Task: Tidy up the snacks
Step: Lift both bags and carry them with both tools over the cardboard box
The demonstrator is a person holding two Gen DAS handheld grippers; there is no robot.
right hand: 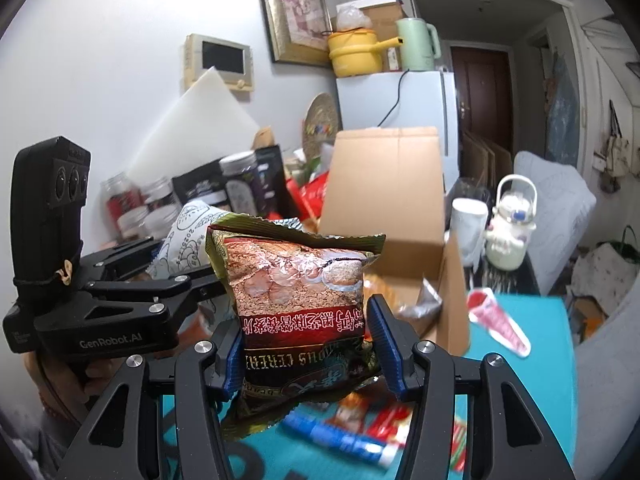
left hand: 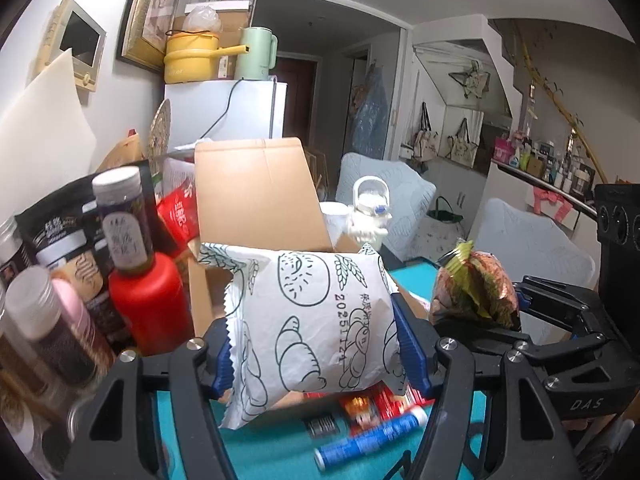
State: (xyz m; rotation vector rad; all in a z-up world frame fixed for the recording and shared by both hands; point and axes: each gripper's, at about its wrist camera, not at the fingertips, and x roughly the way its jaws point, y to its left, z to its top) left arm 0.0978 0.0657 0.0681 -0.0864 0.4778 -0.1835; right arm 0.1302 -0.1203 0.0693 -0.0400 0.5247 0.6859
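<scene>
While both claws are raised above the teal worktop [left hand: 276, 452], each one grips a snack bag between its blue pads. The left claw [left hand: 316, 356] is closed on a white plastic bag printed with black bread drawings [left hand: 316, 320]; the bag bulges out between the two pads and stands in front of the open brown cardboard box [left hand: 256, 192], which is at 12 o'clock in the left wrist view. At 9 o'clock from this bag stands a red bottle with a dark jar on top [left hand: 148, 300], among other jars. The right claw [right hand: 306, 348] is closed on a shiny green and red cereal bag with red lettering [right hand: 300, 300], held upside down; in the right wrist view the box stands at 1 o'clock behind it. Under the claws, on the worktop, lie a blue and white tube-shaped packet [left hand: 372, 440] and some red wrappers, blurred. A white teapot with a round handle [right hand: 512, 232] stands at 3 o'clock from the box.
</scene>
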